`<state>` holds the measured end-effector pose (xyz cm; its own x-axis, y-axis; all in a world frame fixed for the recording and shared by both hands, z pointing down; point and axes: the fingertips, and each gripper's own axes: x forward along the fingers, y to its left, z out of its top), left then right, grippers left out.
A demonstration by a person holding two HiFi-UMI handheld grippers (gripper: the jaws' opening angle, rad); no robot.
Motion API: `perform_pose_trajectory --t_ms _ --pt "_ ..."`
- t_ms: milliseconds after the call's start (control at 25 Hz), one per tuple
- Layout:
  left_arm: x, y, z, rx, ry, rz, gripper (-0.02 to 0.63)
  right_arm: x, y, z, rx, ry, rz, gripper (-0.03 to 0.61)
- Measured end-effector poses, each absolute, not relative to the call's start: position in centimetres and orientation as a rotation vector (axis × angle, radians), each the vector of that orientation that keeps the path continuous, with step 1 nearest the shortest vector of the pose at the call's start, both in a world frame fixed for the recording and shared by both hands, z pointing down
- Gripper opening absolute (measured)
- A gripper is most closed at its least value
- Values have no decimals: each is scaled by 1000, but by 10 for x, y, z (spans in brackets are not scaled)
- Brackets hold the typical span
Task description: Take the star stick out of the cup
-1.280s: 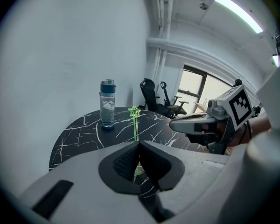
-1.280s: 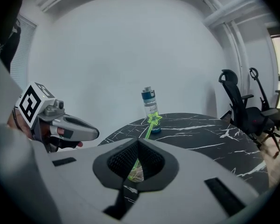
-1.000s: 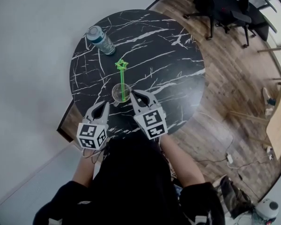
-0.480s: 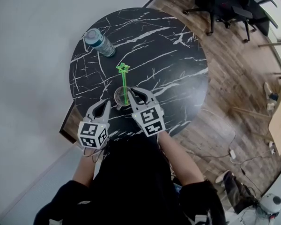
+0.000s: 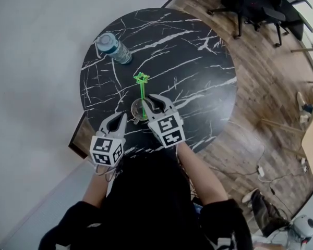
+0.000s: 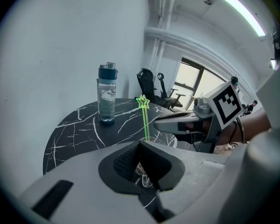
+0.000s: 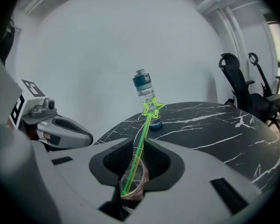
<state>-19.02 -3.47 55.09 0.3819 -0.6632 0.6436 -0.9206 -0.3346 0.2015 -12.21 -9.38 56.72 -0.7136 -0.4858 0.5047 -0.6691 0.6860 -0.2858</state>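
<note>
**Change of state.** Over the last second the right hand-held gripper (image 7: 139, 154) advances across the surface (image 5: 193, 51) toward the cup (image 5: 137, 111). In the head view its tips were short of the cup; they now lie alongside it and just past it. The cup, the water bottle (image 5: 113, 47) and the star stick (image 7: 147, 125) appear to keep their places. The slight shift of the whole scene is judged to be camera movement.

**Right hand-held gripper.** Released. The jaws stand apart with a narrow gap. The stick's shaft runs up through that gap, nearer the left pad, with space visible on both sides, so it is not clamped. The cup shows low in the same gap. Whether a pad touches its wall cannot be determined.

**Left hand-held gripper (image 6: 140, 148).** Clenched, pads together, nothing held. It stands near the cup on the person's left, apart from it, as before.

**Location of the task item.** The star stick is still in the cup, foot at the bottom, shaft leaning, star well above the rim. The cup stands upright near the person's edge of the surface.

**Consequence.** The approach is judged essentially complete, and extraction has not begun. The next move calls for closing the right jaws on the shaft above the rim, then lifting along its lean. The cup is unrestrained, so a low grip could catch the rim and tip it.
</note>
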Motion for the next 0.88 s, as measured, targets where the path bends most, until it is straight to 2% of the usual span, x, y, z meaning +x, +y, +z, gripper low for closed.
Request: perform_pose_trajectory --t_ms 880 --pt "-200 -43 557 2084 -1350 642 0 -132 -110 597 847 -2528 820 86"
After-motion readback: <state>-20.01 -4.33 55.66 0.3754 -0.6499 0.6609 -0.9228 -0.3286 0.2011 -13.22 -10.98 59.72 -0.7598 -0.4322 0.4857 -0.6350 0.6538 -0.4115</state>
